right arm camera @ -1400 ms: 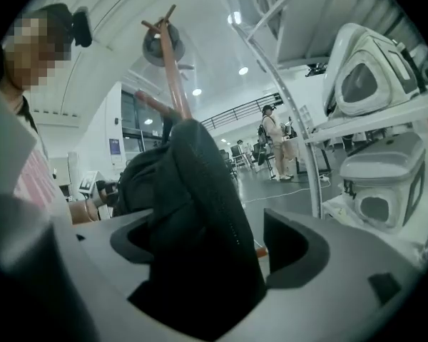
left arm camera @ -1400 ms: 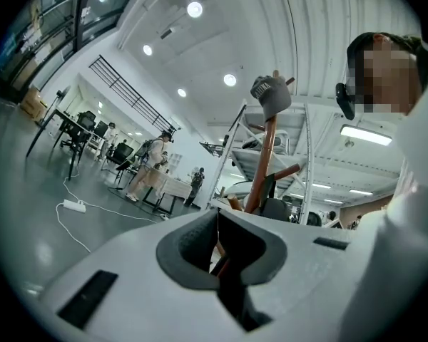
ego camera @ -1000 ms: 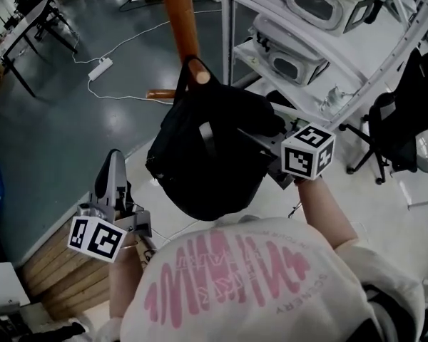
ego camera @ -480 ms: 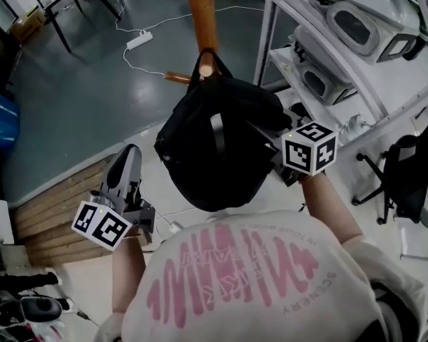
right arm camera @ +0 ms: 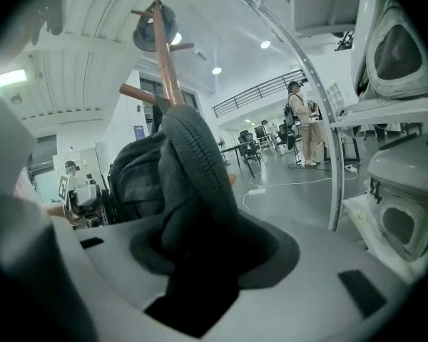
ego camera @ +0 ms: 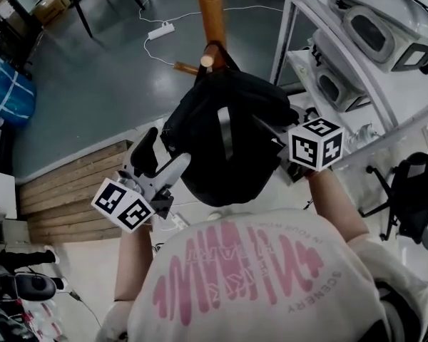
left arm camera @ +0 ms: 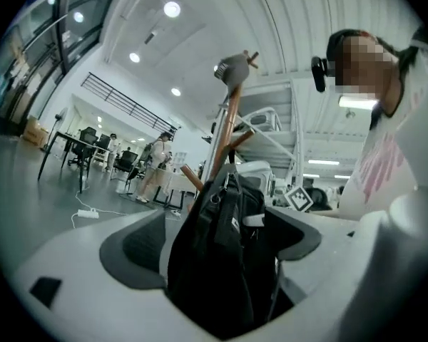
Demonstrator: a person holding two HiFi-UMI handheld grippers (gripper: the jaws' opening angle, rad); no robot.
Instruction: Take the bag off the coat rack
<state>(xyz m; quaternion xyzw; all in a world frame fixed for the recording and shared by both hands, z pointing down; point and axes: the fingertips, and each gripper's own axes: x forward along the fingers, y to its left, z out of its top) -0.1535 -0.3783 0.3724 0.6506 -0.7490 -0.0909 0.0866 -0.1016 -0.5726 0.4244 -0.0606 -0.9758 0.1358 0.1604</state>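
Observation:
A black bag point(ego camera: 225, 141) hangs by its top loop from a peg point(ego camera: 208, 60) of the wooden coat rack point(ego camera: 210, 13). My left gripper point(ego camera: 164, 152) is at the bag's lower left side, its jaws opening wide. In the left gripper view the bag point(left arm camera: 221, 262) stands between the spread jaws, and the pads do not press on it. My right gripper point(ego camera: 272, 147) reaches in from the right, its marker cube point(ego camera: 315, 142) showing. It is shut on a padded part of the bag point(right arm camera: 192, 191). The rack's pole point(right arm camera: 167, 55) rises behind.
A white metal shelf rack point(ego camera: 357, 41) with white devices stands close on the right. A power strip point(ego camera: 160, 30) and its cable lie on the grey floor. A wooden platform point(ego camera: 64, 191) is at the left, an office chair point(ego camera: 414, 191) at the far right.
The left gripper's jaws have gone from shut to wide open, and it has moved up and right, closer to the bag. The right gripper has stayed on the bag.

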